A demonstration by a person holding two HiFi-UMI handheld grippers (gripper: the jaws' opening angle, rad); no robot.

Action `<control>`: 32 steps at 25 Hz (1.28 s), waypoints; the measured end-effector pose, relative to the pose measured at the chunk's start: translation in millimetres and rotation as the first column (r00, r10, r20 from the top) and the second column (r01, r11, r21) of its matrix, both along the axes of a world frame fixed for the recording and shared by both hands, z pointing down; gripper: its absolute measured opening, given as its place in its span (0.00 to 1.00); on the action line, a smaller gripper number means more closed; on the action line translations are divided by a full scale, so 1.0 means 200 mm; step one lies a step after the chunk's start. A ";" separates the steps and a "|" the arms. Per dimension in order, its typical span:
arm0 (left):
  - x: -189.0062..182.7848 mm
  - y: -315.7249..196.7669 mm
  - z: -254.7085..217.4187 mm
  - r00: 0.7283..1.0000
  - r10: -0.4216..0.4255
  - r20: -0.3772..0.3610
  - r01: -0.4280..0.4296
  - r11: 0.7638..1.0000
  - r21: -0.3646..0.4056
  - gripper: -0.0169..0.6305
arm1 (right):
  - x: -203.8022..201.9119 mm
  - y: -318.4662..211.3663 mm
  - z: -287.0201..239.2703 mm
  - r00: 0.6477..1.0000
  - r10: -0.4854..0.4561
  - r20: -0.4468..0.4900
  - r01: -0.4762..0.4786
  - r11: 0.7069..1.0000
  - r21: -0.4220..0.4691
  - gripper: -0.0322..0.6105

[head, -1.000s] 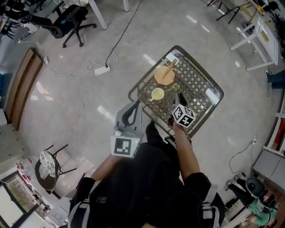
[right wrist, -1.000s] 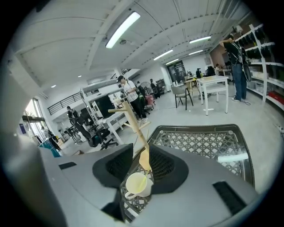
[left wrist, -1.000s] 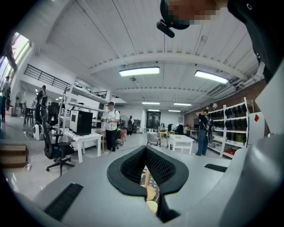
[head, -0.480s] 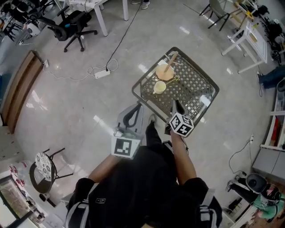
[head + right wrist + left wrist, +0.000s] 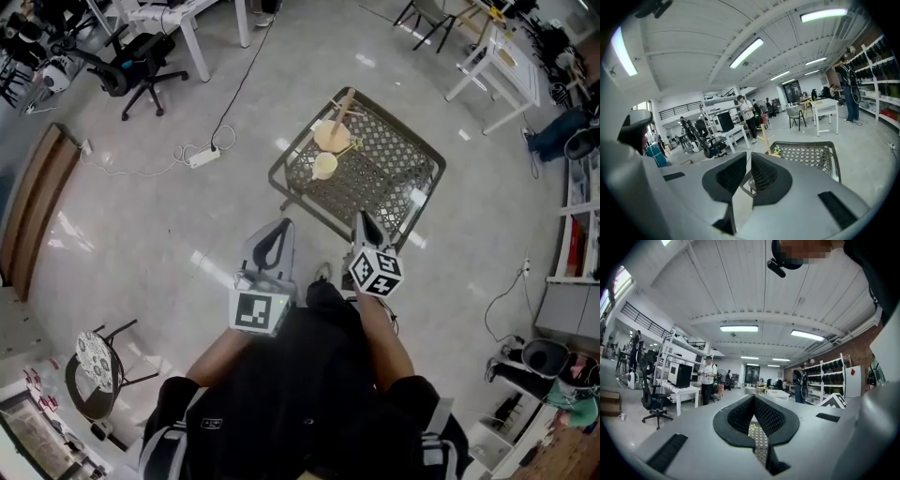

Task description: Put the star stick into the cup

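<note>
A pale yellow cup (image 5: 324, 165) stands on the metal mesh table (image 5: 394, 187), next to a wooden dish with an upright wooden stick (image 5: 334, 133). In the right gripper view the yellow-green star of the star stick (image 5: 777, 151) shows upright beside that wooden stick; whether it sits in the cup I cannot tell. My right gripper (image 5: 359, 217) hangs off the table's near edge, shut and empty. Further left over the floor, my left gripper (image 5: 283, 225) is also shut with nothing in it. Its own view shows the jaws (image 5: 753, 397) meeting, with mesh seen below them.
Shiny floor surrounds the table. A white power strip with cable (image 5: 202, 156) lies to the left, an office chair (image 5: 131, 66) beyond it, white tables (image 5: 492, 56) at the back right. People stand far off in the gripper views.
The right gripper has drawn back from over the table near the cup to beyond its near edge. The whole view has backed away from the table. The left gripper kept its pose.
</note>
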State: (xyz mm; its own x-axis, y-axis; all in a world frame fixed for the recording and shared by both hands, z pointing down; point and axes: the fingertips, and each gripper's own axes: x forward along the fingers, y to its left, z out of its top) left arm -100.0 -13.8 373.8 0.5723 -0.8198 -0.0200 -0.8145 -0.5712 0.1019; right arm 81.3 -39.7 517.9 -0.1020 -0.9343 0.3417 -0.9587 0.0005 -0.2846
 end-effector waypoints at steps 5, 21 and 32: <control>0.07 0.07 -0.01 1.000 -0.002 -0.010 0.002 1.000 -0.009 0.05 | 0.02 0.14 -0.12 1.000 -0.019 -0.023 0.020 0.999 0.043 0.09; 0.30 0.16 0.00 1.000 -0.025 0.016 0.026 0.999 -0.040 0.05 | 0.16 0.45 -0.34 0.996 -0.075 -0.055 0.082 0.989 0.124 0.07; 0.38 0.17 0.04 0.999 -0.030 0.025 0.031 0.998 -0.045 0.05 | 0.19 0.47 -0.32 0.994 -0.102 -0.043 0.107 0.986 0.128 0.07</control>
State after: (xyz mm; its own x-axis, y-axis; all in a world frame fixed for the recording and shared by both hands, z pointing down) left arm -24.7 20.0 380.9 0.5471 -0.8365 0.0314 -0.8339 -0.5414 0.1076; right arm 118.6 53.7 453.1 -0.1909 -0.9559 0.2230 -0.9611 0.1358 -0.2406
